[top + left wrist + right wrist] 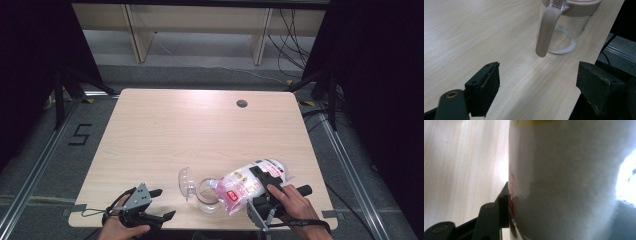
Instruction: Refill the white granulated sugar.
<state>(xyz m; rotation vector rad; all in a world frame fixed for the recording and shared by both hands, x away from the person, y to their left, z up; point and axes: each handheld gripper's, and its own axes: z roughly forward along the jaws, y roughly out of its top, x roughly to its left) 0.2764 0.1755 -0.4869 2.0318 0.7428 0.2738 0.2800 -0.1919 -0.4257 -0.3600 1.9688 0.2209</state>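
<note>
A clear pitcher (206,196) with a beige rim stands near the table's front edge, its round lid (186,181) flipped open to the left. A plastic bag of white grains (240,185) with a pink label lies tilted, its mouth at the pitcher's rim. My right gripper (261,181) is shut on the bag's middle. In the right gripper view the white bag (569,182) presses against one of the black fingers (503,207); the other is hidden. My left gripper (166,203) stands open left of the pitcher. Its view faces the pitcher (566,30) and beige handle (546,30), with nothing between the jaws.
The light wooden table (200,125) has a round cable hole (242,103) at the back right. Beyond it stand a low wooden shelf (200,25) and loose cables (295,40) on the floor. The pitcher sits close to the front edge.
</note>
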